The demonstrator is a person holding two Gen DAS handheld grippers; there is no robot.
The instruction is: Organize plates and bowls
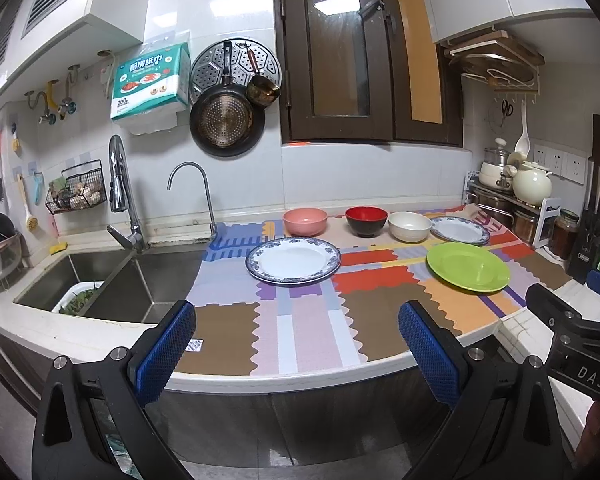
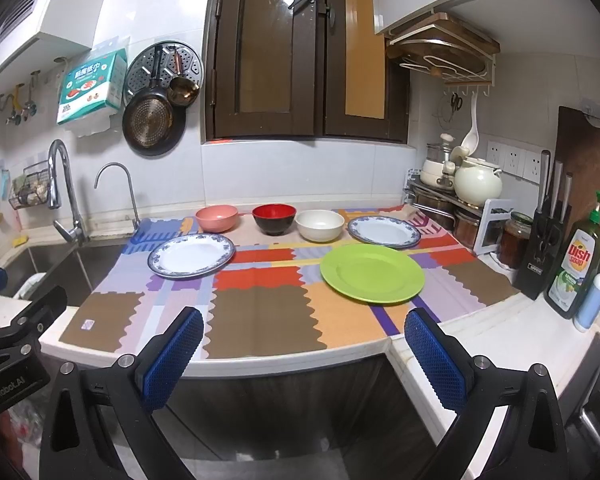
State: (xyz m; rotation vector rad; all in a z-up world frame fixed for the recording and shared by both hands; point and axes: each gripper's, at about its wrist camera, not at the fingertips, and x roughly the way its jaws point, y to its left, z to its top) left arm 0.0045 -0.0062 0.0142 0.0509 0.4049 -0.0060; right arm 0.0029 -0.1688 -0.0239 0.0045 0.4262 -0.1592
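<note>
On a patchwork mat point(image 1: 300, 320) lie a blue-rimmed white plate point(image 1: 293, 260) point(image 2: 191, 255), a green plate point(image 1: 468, 266) point(image 2: 372, 273) and a second blue-rimmed plate point(image 1: 460, 230) point(image 2: 384, 232). Behind them stand a pink bowl point(image 1: 305, 221) point(image 2: 217, 217), a red-and-black bowl point(image 1: 366, 220) point(image 2: 274, 218) and a white bowl point(image 1: 409, 225) point(image 2: 320, 224). My left gripper point(image 1: 298, 352) is open and empty, held off the counter's front edge. My right gripper point(image 2: 304, 356) is open and empty, also in front of the counter.
A sink point(image 1: 112, 280) with a tall faucet point(image 1: 120, 188) is at the left. Pots and a kettle point(image 2: 478, 182) on a rack, a knife block point(image 2: 544, 244) and a dish soap bottle point(image 2: 578, 264) crowd the right corner. Pans point(image 1: 226, 116) hang on the wall.
</note>
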